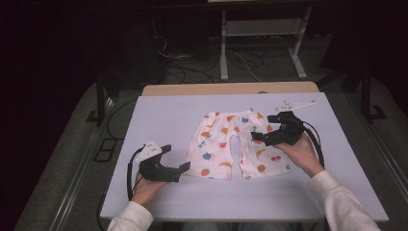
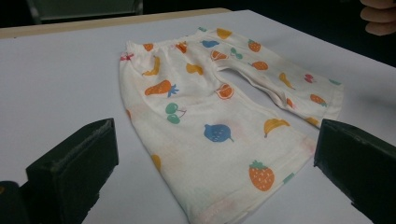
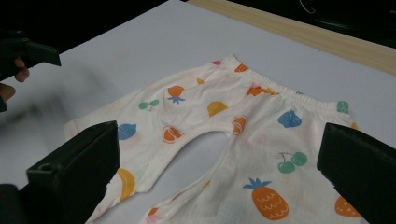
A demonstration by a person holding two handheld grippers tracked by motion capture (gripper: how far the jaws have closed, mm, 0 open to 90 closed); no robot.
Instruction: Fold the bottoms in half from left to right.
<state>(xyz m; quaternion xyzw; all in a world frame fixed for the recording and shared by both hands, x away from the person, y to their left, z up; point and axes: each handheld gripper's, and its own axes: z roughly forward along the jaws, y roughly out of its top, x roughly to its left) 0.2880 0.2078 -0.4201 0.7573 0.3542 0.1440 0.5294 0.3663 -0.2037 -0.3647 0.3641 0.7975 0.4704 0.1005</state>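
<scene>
A small pair of white cotton-like shorts (image 1: 234, 144) printed with coloured fruit lies flat in the middle of the pale lilac worktop (image 1: 163, 113), waistband toward the far edge and both legs pointing to the person's side. The cloth looks thin and soft, with a fine woven grain; the waistband (image 3: 280, 88) is gathered elastic, puckered along its length, and the leg hems show a faint pink stitched edge. The print shows cherries, bananas, a strawberry, a pineapple, orange slices and blue round fruits. No readable label or writing appears on the cloth.

The left tongs (image 1: 175, 159), black and blocky with a matte, slightly rough face, hover just beside the hem of the leg on the person's left, jaws spread wide apart and holding nothing; in the left gripper view that leg lies between the two jaws. The right tongs (image 1: 263, 130) hang over the other leg near the waistband's right end, likewise spread wide and empty, with the crotch and waistband framed between the jaws in the right gripper view. Each is held in a hand coming out of a white sleeve (image 1: 337, 197).

The worktop's surface is smooth and matte, with a light wooden strip (image 1: 231, 88) along its far edge.
</scene>
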